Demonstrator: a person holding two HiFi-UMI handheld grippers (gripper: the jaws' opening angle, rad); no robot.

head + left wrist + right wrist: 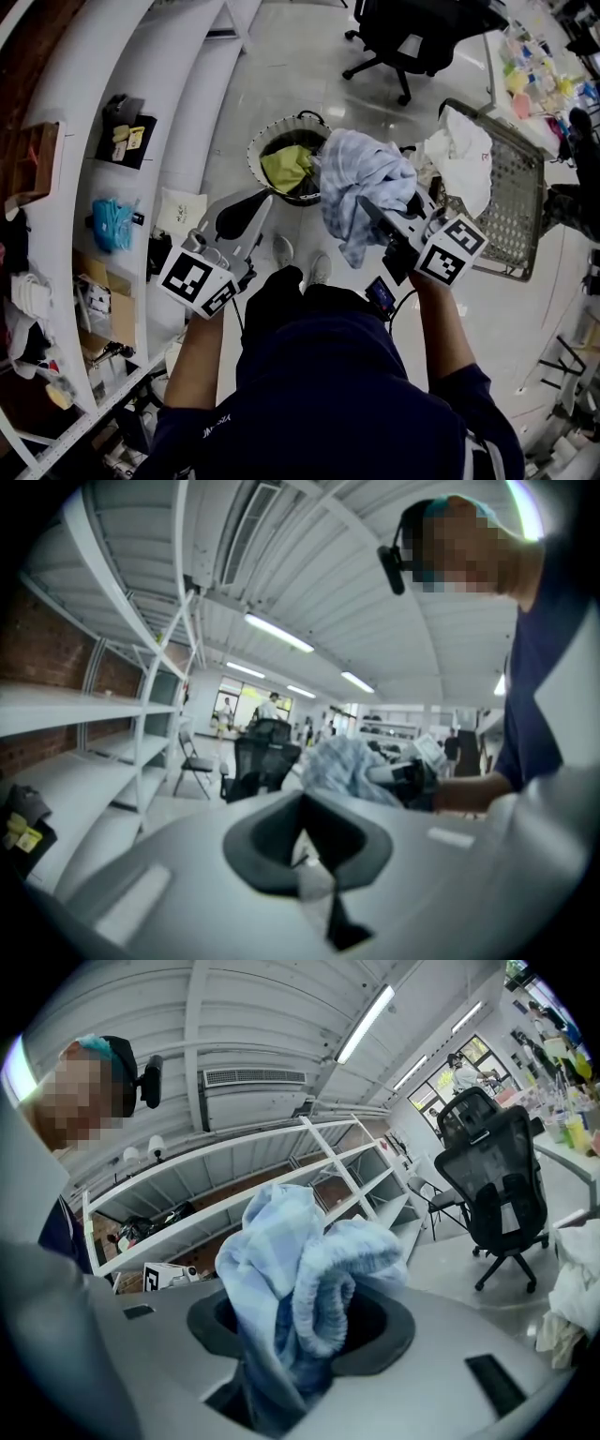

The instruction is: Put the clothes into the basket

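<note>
White shelving (pixel 75 103) is seen lining the left edge of the floor. A wire-mesh trolley (pixel 514 202) stands towards the floor's right edge, with white clothes (pixel 461 159) heaped at its end nearest the basket, presumably the pile from which garments are drawn. A black office chair (pixel 412 33) is parked at the floor's far edge. Between shelving and trolley, a round dark laundry basket (pixel 255 155) is set on the open floor ahead of the person's feet, and a yellow-green garment (pixel 286 169) lies inside it.

A pale blue checked garment (pixel 361 187) is held bunched just to the right of the basket's rim, not yet over the opening. It appears to be carried high so that its hanging tail clears the rim. It is clamped in the right gripper (pixel 375 214), whose jaws are pressed on a thick fold (the cloth fills the gap in the right gripper view).

The left gripper (pixel 261 211) is held beside the basket's near-left side, its jaws drawn together on nothing, seemingly kept out of the way. The carry is judged to be the step in hand, with release over the basket yet to be made.
</note>
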